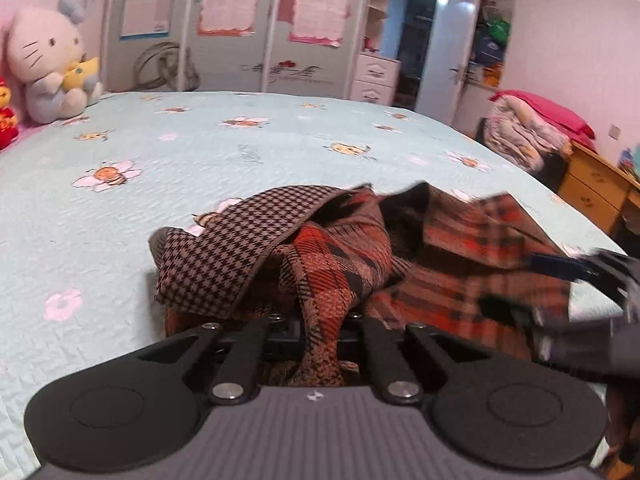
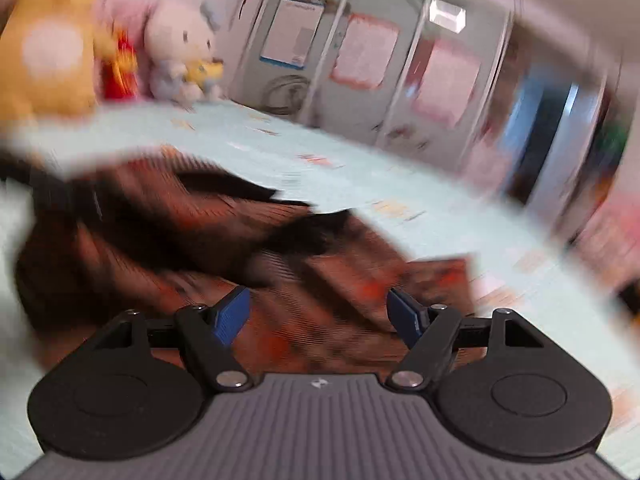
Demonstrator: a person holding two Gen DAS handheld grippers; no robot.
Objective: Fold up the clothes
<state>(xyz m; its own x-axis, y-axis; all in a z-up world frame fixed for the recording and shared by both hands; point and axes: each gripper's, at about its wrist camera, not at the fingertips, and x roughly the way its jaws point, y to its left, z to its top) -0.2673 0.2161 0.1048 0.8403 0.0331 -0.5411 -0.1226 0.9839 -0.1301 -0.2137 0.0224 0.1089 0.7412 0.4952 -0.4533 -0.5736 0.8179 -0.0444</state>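
A: Left wrist view: left claw (image 1: 320, 334) was clenched on a fold of the plaid garment (image 1: 344, 256), heaped at lower centre on the bed (image 1: 240, 144). Right claw (image 1: 576, 280) blurred at right edge.

B: Right wrist view, blurred: right claw (image 2: 319, 312) stood released, blue pads (image 2: 230, 316) apart over the garment (image 2: 200, 232); nothing gripped.

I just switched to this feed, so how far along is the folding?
Done: nothing folded; the plaid garment lies crumpled on the bed, its houndstooth lining turned out. In hand: the left gripper is shut on a strip of the garment. The right gripper is open over the cloth, gripping nothing. Left: spreading it flat and every fold.
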